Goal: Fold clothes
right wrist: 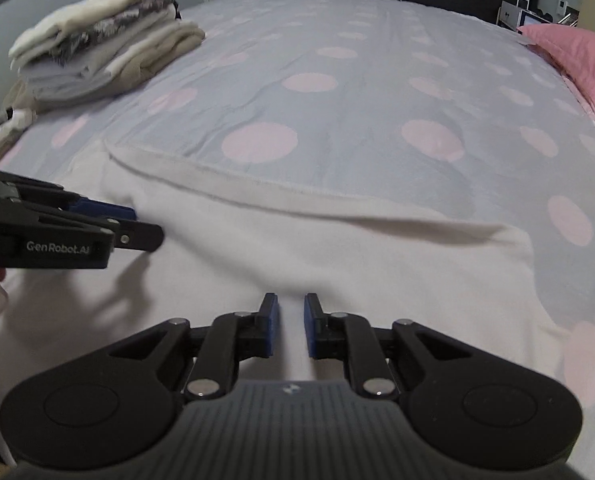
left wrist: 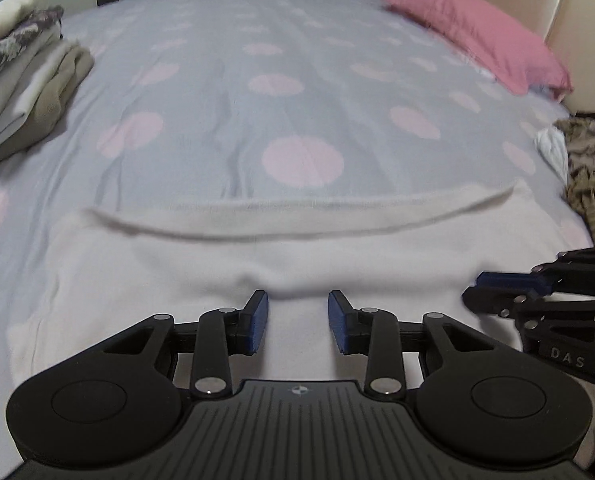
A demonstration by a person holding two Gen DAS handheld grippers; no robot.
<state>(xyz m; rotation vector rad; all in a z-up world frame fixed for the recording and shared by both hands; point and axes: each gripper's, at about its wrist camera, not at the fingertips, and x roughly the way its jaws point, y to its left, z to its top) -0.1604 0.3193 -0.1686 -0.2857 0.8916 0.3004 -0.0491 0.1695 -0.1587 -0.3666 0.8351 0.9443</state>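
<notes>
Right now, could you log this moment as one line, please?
left gripper: open | right gripper: open | white garment: flat on bed

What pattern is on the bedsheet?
Pink dots on a pale grey-blue bedsheet, clearest in the right wrist view.

A white, soft-looking garment lies spread flat on the bed, its ribbed hem at twelve o'clock, slightly bowed and lifted. At ten o'clock sits a neat folded stack of cream, grey and beige pieces. At three o'clock lies a crumpled brownish heap, perhaps striped; it is blurred.
</notes>
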